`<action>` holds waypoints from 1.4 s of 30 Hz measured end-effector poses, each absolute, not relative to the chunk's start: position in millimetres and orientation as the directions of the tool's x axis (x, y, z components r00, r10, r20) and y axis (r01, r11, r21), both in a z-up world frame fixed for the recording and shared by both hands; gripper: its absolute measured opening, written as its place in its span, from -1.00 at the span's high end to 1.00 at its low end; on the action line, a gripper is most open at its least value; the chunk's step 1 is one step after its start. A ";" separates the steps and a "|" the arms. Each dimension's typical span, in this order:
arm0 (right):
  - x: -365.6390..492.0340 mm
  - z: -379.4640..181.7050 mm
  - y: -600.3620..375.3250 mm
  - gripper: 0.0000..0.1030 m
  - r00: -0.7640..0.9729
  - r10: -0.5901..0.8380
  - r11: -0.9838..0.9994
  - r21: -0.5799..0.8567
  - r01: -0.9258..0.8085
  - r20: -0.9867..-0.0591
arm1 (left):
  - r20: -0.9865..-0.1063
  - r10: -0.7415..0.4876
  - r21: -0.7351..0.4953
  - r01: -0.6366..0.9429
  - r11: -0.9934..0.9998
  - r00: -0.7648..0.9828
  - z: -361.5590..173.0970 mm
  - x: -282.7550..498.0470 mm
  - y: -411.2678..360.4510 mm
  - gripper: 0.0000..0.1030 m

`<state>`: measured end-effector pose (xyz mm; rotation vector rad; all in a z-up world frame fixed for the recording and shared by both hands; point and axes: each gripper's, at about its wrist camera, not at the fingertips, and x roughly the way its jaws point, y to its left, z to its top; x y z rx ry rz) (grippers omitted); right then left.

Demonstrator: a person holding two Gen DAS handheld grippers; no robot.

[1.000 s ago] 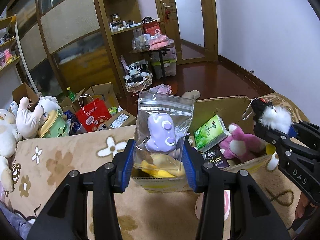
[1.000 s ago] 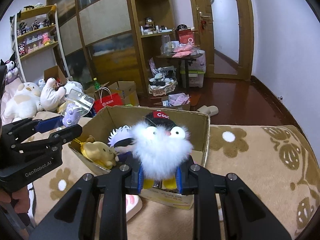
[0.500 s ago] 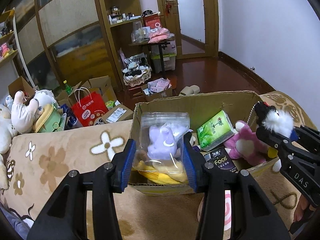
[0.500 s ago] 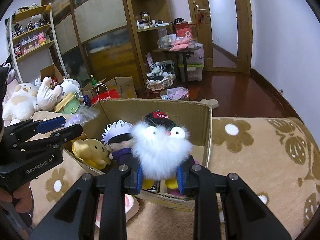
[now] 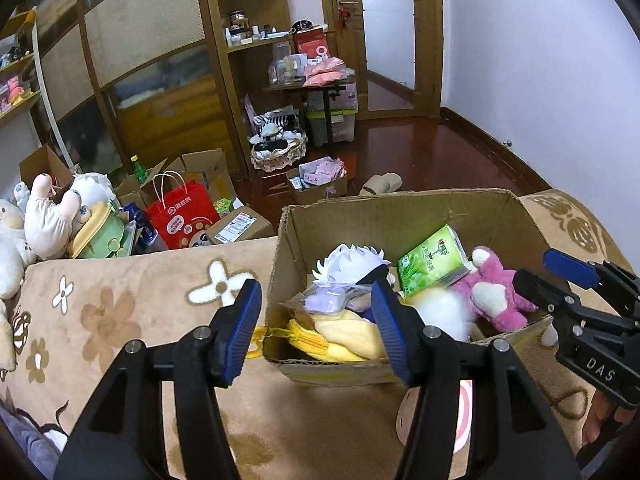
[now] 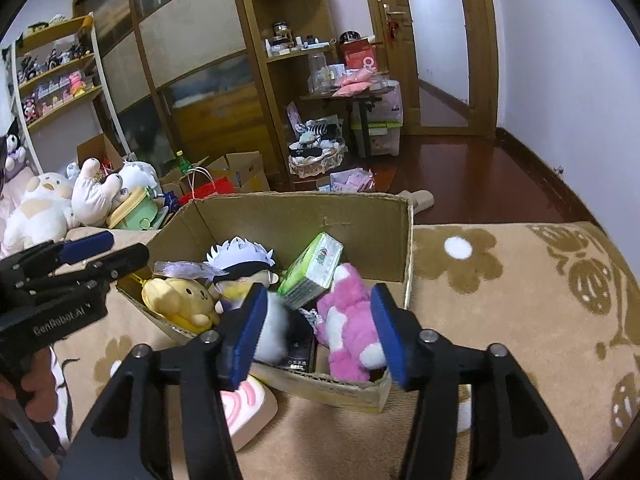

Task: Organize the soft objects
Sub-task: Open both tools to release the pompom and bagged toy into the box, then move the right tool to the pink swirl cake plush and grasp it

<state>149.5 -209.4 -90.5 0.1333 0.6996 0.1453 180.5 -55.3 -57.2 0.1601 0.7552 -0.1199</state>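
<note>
Both grippers were spread apart with nothing between their pads. The left gripper [image 5: 316, 332] hung at the near left corner of the cardboard box [image 5: 384, 216], its blue pads either side of that corner. Just ahead of it, inside the box, lay the clear zip bag with the purple toy [image 5: 332, 300], resting on a yellow plush pouch [image 5: 344, 334] whose zipper ran along the box's near wall. Beyond the bag sat a white-haired plush doll [image 5: 352, 264].

The right gripper [image 6: 316, 328] hovered over the near edge of the same box. Directly beyond its left pad lay the fluffy white toy [image 6: 276, 332], blurred and partly hidden by that pad. Between the pads and a little ahead sat a pink plush bear [image 6: 352, 320], and leaning against the bear's far side was a green tissue pack [image 6: 316, 268]. Farther to the left of this gripper were the yellow pouch [image 6: 180, 300] and the zip bag [image 6: 180, 268].

The box stood on a tan flowered blanket [image 6: 520, 300]. A pink-and-white round cushion [image 6: 248, 404] lay on the blanket below the right gripper's left finger, touching the box's near wall.
</note>
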 end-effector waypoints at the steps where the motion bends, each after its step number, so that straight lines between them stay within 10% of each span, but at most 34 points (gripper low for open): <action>1: 148.4 -89.5 -208.9 -0.16 0.757 0.176 0.982 0.167 -0.090 -0.630 | -0.689 -0.049 0.100 0.162 0.982 0.723 -55.6 179.0 -53.4 -0.27; 15: 120.5 -70.0 -197.0 -0.76 0.771 0.156 0.987 0.127 -0.098 -0.617 | -0.662 -0.013 0.120 0.123 0.985 0.749 -37.7 135.7 -29.6 -0.66; 42: 99.3 -117.2 -167.5 -0.91 0.667 0.196 0.980 0.154 -0.123 -0.718 | -0.631 0.016 0.094 0.056 0.994 0.775 -22.8 65.0 4.9 -0.84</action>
